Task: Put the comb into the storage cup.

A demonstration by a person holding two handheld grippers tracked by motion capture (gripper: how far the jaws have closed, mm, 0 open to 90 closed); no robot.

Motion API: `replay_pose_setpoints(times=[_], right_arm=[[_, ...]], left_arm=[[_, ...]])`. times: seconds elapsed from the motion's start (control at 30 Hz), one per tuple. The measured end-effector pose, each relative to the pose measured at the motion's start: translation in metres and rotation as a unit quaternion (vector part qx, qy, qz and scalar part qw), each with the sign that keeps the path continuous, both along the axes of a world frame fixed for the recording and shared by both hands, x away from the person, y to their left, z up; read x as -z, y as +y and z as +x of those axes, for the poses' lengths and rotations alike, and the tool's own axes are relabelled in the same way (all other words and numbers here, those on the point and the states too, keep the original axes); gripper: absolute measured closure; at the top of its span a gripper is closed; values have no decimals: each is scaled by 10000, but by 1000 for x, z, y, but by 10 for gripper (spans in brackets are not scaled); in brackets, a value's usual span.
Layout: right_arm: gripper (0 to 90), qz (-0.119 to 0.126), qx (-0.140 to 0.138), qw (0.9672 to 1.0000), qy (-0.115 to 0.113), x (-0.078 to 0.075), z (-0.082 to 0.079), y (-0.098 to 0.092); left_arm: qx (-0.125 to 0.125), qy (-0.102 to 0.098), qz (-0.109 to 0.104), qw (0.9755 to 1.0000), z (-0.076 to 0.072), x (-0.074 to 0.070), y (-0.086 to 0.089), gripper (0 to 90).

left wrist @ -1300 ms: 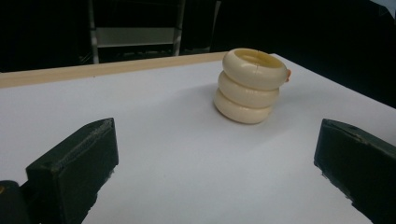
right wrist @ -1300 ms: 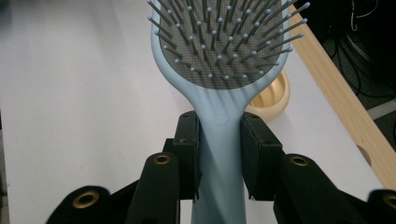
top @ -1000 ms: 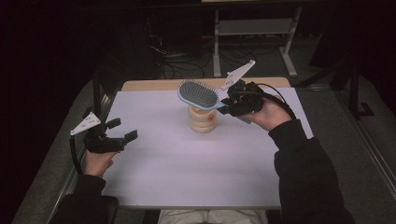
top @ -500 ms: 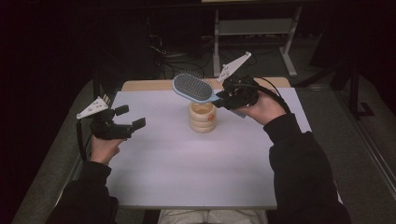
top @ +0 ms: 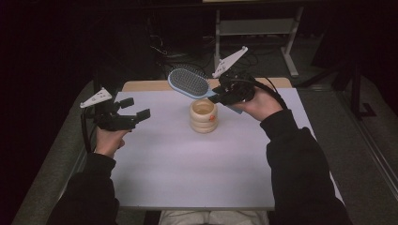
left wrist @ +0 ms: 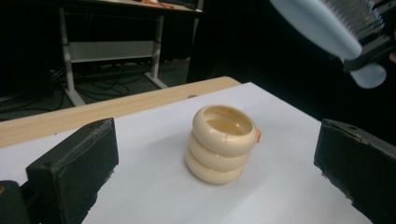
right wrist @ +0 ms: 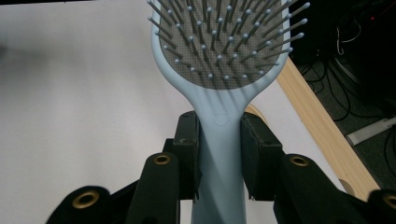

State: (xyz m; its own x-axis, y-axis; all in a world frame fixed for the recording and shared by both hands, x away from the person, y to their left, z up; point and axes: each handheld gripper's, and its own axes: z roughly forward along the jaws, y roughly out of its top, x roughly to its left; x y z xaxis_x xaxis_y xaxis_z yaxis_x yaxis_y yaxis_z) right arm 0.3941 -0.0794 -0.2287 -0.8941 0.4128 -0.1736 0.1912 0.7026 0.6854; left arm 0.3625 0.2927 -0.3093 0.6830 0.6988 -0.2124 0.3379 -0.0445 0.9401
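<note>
- The right gripper (top: 224, 96), clamped on the light-blue hairbrush (top: 188, 82), has lifted it off the ringed cup (top: 203, 115) at frame centre.
- The left gripper (top: 133, 108), jaws apart and empty, has risen at left, probably approaching the cup.

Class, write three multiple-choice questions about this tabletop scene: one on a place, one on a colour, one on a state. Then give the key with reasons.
1. Where is the stacked-ring cup?
A on the white table top
B in the left gripper
C on the floor

2. What colour is the hairbrush body?
A red
B light blue
C black

3. How is the right gripper?
A open, empty
B shut on the cup
C shut on the hairbrush handle

Key: A, it stands on the sheet; B, the back and handle are pale blue; C, both pads press the handle.
</note>
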Motion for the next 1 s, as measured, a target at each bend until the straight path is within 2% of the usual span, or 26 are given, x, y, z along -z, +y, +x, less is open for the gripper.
replay_pose_setpoints(times=[0.17, 0.23, 0.6, 0.73, 0.87, 1.0], right_arm=[[684, -1, -6, 10000, -6, -1, 2, 3], [684, 16, -15, 10000, 13, -1, 2, 4], [684, 14, -30, 10000, -20, 2, 6, 9], [684, -12, -19, 10000, -37, 3, 7, 10], [684, 33, 3, 10000, -66, 3, 9, 10], [684, 49, 0, 10000, -67, 4, 11, 11]], left_arm=[[10, 124, 16, 9999, 6, -7, -8, 0], [37, 131, 47, 9999, 8, -9, -12, 0], [206, 135, -75, 9997, 21, -19, -38, 0], [252, 122, 86, 9996, 22, -26, -47, 0], [279, 107, 25, 9995, 24, -32, -53, 0], [415, 249, -4, 9988, 26, -33, -62, 0]])
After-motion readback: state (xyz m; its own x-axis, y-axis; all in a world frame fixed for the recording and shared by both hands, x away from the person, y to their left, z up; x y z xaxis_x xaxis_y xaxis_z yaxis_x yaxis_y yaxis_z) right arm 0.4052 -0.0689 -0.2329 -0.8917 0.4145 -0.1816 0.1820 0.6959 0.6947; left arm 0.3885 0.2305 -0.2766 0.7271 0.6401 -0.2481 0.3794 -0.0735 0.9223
